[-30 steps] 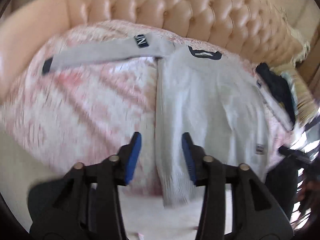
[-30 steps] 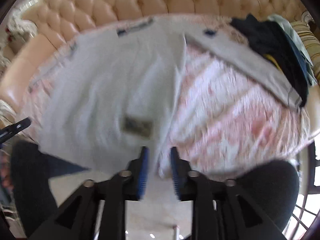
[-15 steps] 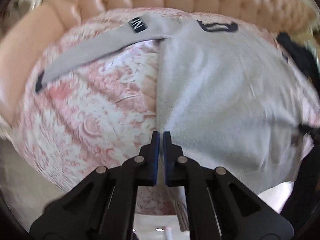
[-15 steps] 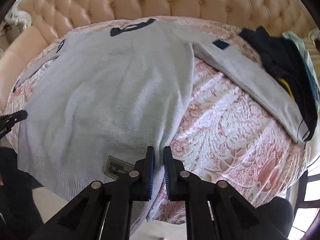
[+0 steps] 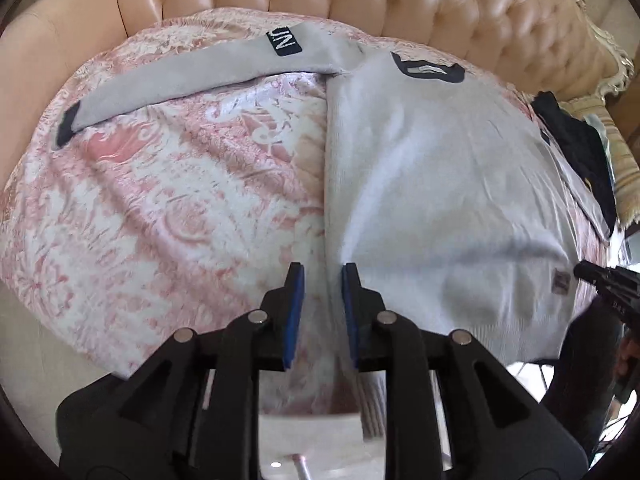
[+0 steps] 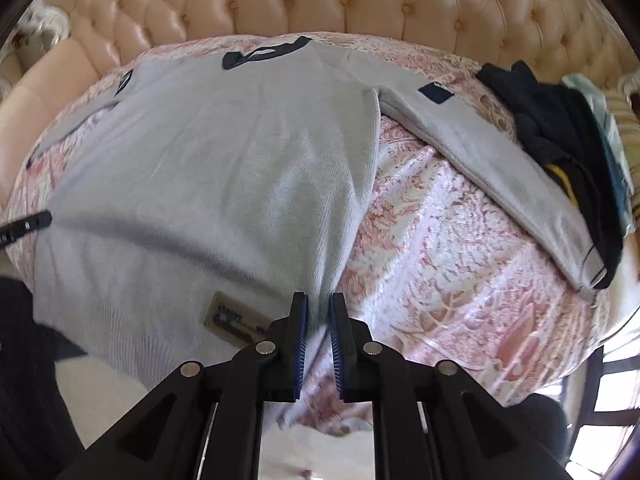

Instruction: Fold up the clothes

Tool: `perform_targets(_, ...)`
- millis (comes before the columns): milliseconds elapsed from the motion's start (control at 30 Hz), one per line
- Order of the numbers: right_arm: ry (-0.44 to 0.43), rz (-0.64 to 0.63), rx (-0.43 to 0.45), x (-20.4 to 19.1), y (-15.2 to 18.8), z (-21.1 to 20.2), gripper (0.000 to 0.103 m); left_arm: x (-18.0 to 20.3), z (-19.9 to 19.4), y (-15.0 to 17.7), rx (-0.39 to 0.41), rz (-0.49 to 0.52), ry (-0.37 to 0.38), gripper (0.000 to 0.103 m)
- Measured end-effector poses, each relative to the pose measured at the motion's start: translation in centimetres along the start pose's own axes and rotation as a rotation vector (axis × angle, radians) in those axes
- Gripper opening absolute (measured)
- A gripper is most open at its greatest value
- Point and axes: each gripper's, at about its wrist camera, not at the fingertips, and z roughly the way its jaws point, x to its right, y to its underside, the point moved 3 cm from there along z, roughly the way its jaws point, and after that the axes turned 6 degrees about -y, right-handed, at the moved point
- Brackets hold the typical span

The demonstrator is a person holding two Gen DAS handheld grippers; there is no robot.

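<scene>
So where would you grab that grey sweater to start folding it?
Take the sweater at its two bottom hem corners, coming in low from the sofa's front edge. It lies flat, collar toward the backrest, so the hem is nearest and its side edges sit by each gripper's fingers.

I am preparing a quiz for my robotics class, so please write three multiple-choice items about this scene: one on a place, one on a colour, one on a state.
1. Relative to the grey sweater, where does the dark pile of clothes lie?
A) on its chest
B) by the cuff of one sleeve
C) under its hem

2. Which colour is the sweater's collar?
A) dark navy
B) red
C) yellow

3. How is the left claw?
A) shut on a sleeve
B) lifting the sweater
C) open

Answers: 1 B, the pile overlaps that cuff; 2 A, a dark band shows against the grey knit; 3 C, its jaws stand apart at the sweater's lower edge.
</scene>
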Motion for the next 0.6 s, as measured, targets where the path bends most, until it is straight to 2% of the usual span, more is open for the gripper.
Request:
perform_targets(67, 0.008, -0.016, 0.004, -0.3, 0.7, -1.0, 0.012, 1.1, -2.0, 0.9, 0.043, 0.073, -0.002, 0.023)
perform_targets(133, 0.015, -0.038, 0.020, -0.8, 1.3, -2.3, 0.013, 3.8, -4.3, 1.5, 0.141, 0.214, 0.052, 0.025)
perform_targets(167, -0.008, -0.067, 0.041, -1.6, 1.2, -2.7, 0.014, 5.0, -4.5, 1.6, 0.160, 0.266, 0.052, 0.029)
perform_targets(233, -0.068, -0.134, 0.089, -3.5, 0.9, -3.5, 0.022, 7.5, -3.2, 1.8, 0.134, 0.364, 0.024, 0.029)
perform_targets(267, -0.096, -0.173, 0.086, -4.6, 0.7, -2.8, 0.033, 8.2, -2.1, 2.2, 0.091, 0.404, 0.001, 0.029)
perform_targets(300, -0.123, -0.213, 0.076, -5.8, 0.5, -2.0, 0.036, 8.9, -1.0, 2.7, 0.047, 0.445, -0.024, 0.029)
perform_targets(367, -0.138, -0.238, 0.007, -6.6, 1.4, -0.1, 0.036, 9.0, 0.4, 3.9, -0.016, 0.535, -0.107, 0.029)
perform_targets(433, -0.129, -0.260, -0.058, -6.9, 2.4, 1.4, 0.034, 7.9, 0.1, 4.6, -0.031, 0.545, -0.121, 0.030)
perform_targets(500, -0.123, -0.283, -0.063, -6.4, 3.4, 1.5, 0.033, 6.9, -0.2, 5.4, -0.046, 0.554, -0.135, 0.031)
perform_targets(600, -0.127, -0.293, -0.078, -6.1, 3.9, 1.3, 0.033, 6.0, -0.4, 5.7, -0.061, 0.527, -0.115, 0.031)
